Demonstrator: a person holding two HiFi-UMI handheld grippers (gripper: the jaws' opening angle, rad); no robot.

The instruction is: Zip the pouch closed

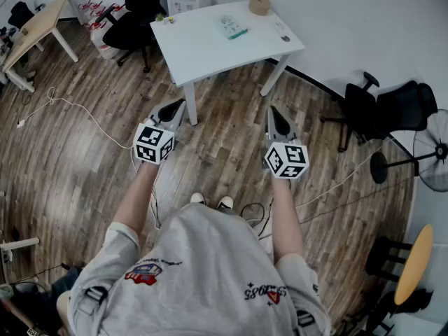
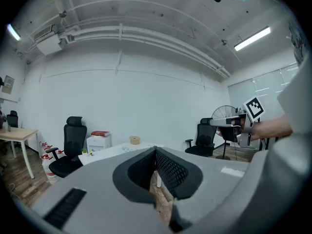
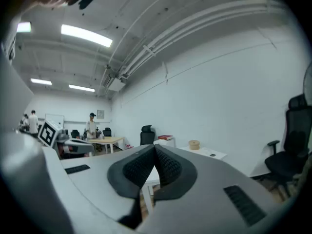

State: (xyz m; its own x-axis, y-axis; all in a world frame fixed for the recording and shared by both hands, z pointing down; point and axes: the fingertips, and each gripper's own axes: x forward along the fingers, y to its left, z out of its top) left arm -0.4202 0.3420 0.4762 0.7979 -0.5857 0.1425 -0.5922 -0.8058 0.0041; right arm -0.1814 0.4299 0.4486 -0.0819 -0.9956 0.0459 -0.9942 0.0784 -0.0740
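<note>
Nearest the camera, a person in a grey printed T-shirt [image 1: 203,271] stands on a brown wood-plank floor [image 1: 84,166], white shoes [image 1: 199,199] showing just below the two tools. The left gripper [image 1: 178,107] and the right gripper [image 1: 274,114] are held out side by side, well apart from each other. Each has its jaws pressed together with nothing between them; the left gripper's black ribbed pads [image 2: 168,172] meet at the tip, as do the right gripper's pads [image 3: 168,167]. A thin white cable [image 1: 77,107] trails over the floor to the left of the left gripper. Ahead of both grippers stands a white rectangular table [image 1: 203,47]. The small pale flat pouch with a green edge [image 1: 231,26] lies on its top, beyond and between the two grippers and untouched by either; it is too small to tell whether its zip is open. Further along the tabletop, ahead of the right gripper, sits a brown roll of tape [image 1: 259,4]. A black office chair [image 1: 133,19] stands past the table's left end, and another black office chair [image 1: 392,110] is off to the right of the right gripper, beside a round standing fan [image 1: 435,150].
</note>
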